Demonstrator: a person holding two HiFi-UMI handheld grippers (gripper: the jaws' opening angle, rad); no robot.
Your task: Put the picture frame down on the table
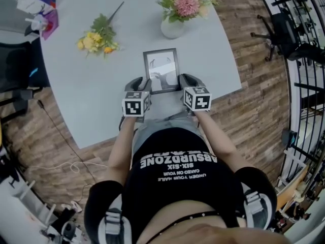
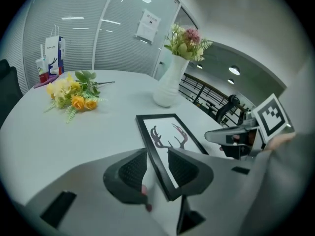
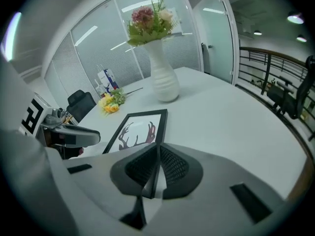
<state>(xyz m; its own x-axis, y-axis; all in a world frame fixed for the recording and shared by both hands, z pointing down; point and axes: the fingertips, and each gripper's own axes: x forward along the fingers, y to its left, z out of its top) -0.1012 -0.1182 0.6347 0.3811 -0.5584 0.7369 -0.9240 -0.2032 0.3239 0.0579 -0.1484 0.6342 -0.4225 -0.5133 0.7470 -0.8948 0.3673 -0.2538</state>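
Note:
A black picture frame with an antler print lies on or just above the grey table, near its front edge; whether the frame's near end touches I cannot tell. My left gripper is at the frame's left edge. In the left gripper view, the frame runs between the jaws of the left gripper, which is open, with a gap at the left pad. My right gripper is at the frame's right edge. In the right gripper view, the right gripper is shut on the thin edge of the frame.
A white vase of pink flowers stands just beyond the frame. A yellow bouquet lies at the back left, with small bags at the far left corner. Office chairs stand on the wooden floor to the right.

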